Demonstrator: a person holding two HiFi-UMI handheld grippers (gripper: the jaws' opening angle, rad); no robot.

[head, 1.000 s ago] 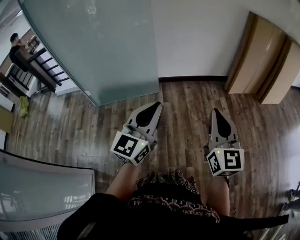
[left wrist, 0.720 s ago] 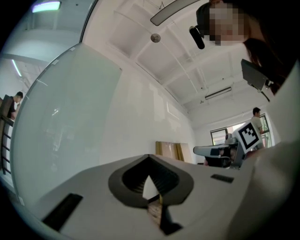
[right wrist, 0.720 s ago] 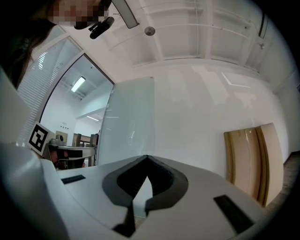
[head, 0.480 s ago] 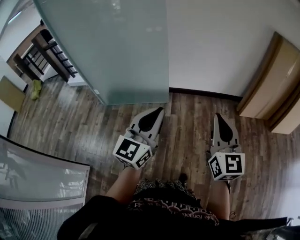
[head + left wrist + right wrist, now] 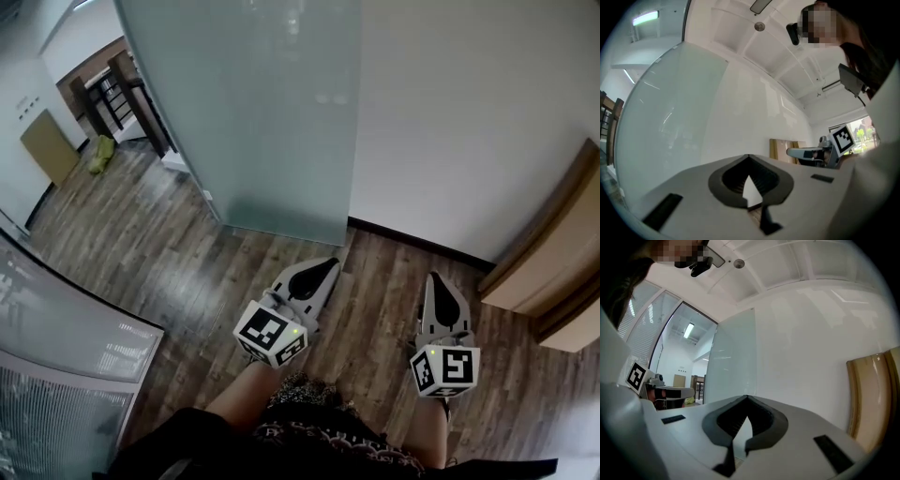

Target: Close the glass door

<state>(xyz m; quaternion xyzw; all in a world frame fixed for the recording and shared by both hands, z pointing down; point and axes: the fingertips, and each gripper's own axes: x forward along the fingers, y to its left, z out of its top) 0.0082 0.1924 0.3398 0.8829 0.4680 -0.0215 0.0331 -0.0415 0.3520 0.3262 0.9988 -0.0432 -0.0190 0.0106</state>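
The frosted glass door (image 5: 262,112) stands as a tall pale green panel ahead, its near edge close to the white wall (image 5: 450,112). My left gripper (image 5: 332,265) points at the foot of the door, a short way from it, shut and empty. My right gripper (image 5: 437,278) is level beside it, aimed at the wall's dark skirting, also shut with nothing in it. In the left gripper view the jaws (image 5: 749,156) meet at their tips in front of the glass door (image 5: 670,117). The right gripper view shows closed jaws (image 5: 746,397) with the door (image 5: 733,362) ahead to the left.
Wooden boards (image 5: 553,262) lean against the wall at the right. A curved glass partition (image 5: 56,347) with blinds fills the lower left. A dark stair railing (image 5: 122,94) and a yellow-green object (image 5: 99,155) lie beyond the door at the far left. The floor is wood planks.
Both grippers have travelled forward with the person, so the glass door and wall are nearer and larger. The wooden boards have slid to the right edge of the head view. Both stay shut.
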